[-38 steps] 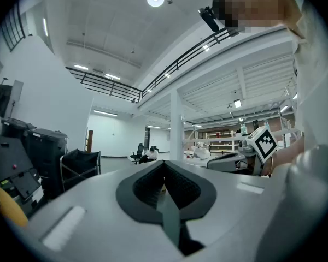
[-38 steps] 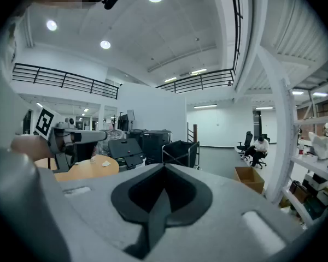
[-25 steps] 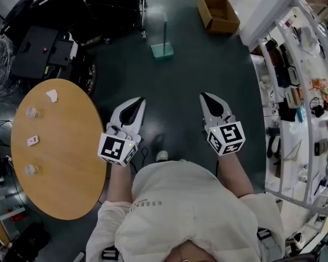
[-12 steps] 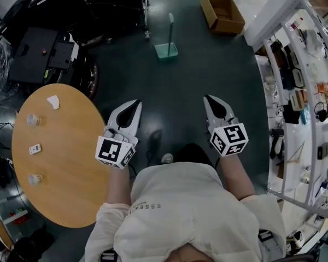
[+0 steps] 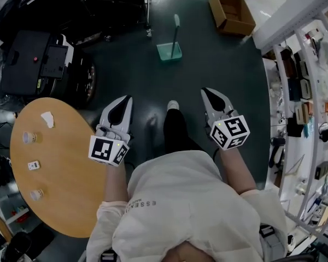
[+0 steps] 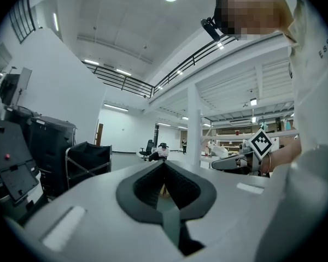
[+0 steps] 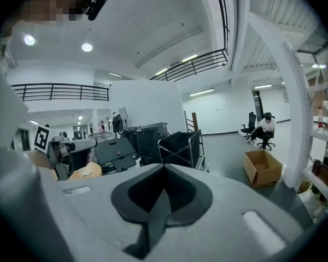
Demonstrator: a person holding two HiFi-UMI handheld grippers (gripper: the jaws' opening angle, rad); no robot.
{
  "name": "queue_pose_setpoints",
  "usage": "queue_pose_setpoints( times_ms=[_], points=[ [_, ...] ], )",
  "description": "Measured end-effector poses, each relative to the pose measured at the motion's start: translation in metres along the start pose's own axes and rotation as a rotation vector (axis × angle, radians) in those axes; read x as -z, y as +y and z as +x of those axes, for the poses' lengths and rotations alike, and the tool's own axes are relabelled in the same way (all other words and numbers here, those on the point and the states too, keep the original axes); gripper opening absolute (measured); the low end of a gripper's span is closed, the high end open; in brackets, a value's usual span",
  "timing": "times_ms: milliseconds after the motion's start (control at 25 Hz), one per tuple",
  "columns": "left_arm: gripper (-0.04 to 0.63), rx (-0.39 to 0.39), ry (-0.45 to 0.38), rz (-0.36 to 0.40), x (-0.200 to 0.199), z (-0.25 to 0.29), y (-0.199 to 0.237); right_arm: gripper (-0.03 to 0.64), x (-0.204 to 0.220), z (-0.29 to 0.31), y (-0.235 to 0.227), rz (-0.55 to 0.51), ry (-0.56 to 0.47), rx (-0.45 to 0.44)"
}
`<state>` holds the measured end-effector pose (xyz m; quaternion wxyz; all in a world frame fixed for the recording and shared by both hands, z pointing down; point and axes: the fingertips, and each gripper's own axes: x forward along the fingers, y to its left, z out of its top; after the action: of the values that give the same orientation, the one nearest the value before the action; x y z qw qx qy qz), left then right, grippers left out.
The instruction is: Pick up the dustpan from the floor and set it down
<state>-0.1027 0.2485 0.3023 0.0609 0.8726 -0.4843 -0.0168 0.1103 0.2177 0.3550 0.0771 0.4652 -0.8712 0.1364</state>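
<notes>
The green dustpan (image 5: 169,52) stands on the dark floor ahead of me, its pale handle (image 5: 176,28) upright. Both grippers are held out in front of the person's body, well short of the dustpan. My left gripper (image 5: 126,98) is at the edge of the round table, its jaws together with nothing between them; the left gripper view shows the same closed tip (image 6: 164,164). My right gripper (image 5: 204,90) is also shut and empty, as the right gripper view (image 7: 164,167) shows. The dustpan appears in neither gripper view.
A round wooden table (image 5: 60,184) with a few small items is at the left. Black carts and equipment (image 5: 41,59) fill the far left. An open cardboard box (image 5: 233,11) lies beyond the dustpan. Shelving (image 5: 306,91) runs along the right. The person's foot (image 5: 173,106) is stepping forward.
The person has walked forward, carrying both grippers along. The dustpan and box now sit lower in the head view, so closer. A leg has swung forward between the grippers.
</notes>
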Motion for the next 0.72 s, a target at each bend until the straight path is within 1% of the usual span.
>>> queue_pose_setpoints(
  times_ms=[200, 320, 440, 600, 720],
  points=[
    [0.017, -0.053, 0.024, 0.035, -0.014, 0.099, 0.073, -0.013, -0.044, 0.103, -0.079, 0.05, 0.022, -0.031],
    [0.017, -0.076, 0.004, 0.033, -0.027, 0.146, 0.105, -0.012, -0.067, 0.152, -0.121, 0.014, 0.048, -0.041],
    [0.017, -0.1, 0.008, 0.009, -0.027, 0.186, 0.135, -0.012, -0.077, 0.196, -0.152, 0.009, 0.07, -0.024],
    [0.017, -0.064, 0.055, -0.027, -0.012, 0.233, 0.158, -0.012, -0.07, 0.246, -0.176, 0.05, 0.116, 0.019],
    [0.017, -0.034, 0.092, -0.003, 0.002, 0.273, 0.178, -0.012, -0.059, 0.285, -0.186, 0.064, 0.159, 0.02]
  ],
)
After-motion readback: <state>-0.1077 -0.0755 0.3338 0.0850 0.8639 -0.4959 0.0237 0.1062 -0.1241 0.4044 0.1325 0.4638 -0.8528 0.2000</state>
